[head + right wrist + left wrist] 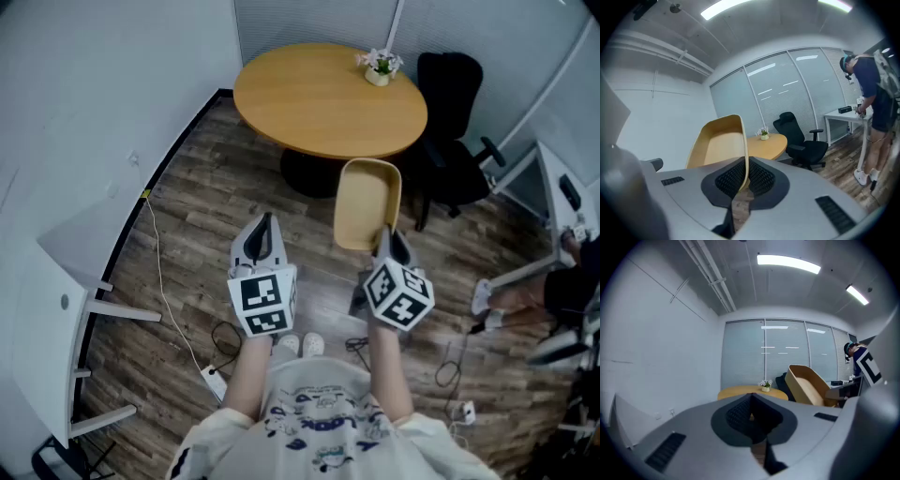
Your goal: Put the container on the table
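A tan oblong container (367, 202) hangs in the air over the wood floor, short of the round wooden table (323, 98). My right gripper (388, 246) is shut on the container's near rim; in the right gripper view the container (719, 143) rises from between the pads (759, 178), its thin wall clamped there. My left gripper (262, 234) is held beside it to the left, shut and empty. From the left gripper view the container (808, 384) shows at the right and the table (750, 392) lies ahead.
A small potted plant (379, 67) stands at the table's far right edge. A black office chair (452, 131) sits right of the table. A white desk (564, 202) and a standing person (874, 101) are at the right. Cables (169, 300) trail on the floor.
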A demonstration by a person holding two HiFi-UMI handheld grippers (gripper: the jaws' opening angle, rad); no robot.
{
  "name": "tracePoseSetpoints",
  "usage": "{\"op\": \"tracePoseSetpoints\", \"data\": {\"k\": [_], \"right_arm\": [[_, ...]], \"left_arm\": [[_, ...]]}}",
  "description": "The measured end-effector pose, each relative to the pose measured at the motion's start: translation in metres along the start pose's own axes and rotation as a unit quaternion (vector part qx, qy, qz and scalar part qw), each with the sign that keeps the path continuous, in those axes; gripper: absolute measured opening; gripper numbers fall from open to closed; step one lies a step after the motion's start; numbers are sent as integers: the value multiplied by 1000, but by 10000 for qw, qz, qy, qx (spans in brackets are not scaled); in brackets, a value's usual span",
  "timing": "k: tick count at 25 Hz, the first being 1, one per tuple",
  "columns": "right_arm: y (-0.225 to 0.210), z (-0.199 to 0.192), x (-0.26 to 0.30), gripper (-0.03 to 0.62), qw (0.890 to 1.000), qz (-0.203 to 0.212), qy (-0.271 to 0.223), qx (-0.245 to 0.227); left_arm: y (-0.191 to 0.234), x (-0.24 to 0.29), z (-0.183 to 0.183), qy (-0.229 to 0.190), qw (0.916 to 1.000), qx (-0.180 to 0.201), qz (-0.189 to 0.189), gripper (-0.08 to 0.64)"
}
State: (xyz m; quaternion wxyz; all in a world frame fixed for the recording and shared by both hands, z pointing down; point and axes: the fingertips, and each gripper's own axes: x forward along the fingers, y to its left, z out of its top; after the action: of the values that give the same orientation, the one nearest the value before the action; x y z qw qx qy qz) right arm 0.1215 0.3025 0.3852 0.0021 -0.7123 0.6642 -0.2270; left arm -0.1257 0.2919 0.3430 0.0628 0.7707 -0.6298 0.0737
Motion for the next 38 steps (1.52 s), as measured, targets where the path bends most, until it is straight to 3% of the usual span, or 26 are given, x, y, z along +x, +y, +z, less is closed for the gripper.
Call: {"op": "tracePoseSetpoints", "data": {"k": [24, 38], "right_arm": [[-18, -2, 36, 18, 9995, 213, 215, 73], [-20, 9, 115, 18, 9995, 59, 302, 118]], "left_arm": [[-21, 27, -17, 211, 9997, -58, 133, 3], [-9, 111, -16, 292, 9995, -100, 12, 3]]}}
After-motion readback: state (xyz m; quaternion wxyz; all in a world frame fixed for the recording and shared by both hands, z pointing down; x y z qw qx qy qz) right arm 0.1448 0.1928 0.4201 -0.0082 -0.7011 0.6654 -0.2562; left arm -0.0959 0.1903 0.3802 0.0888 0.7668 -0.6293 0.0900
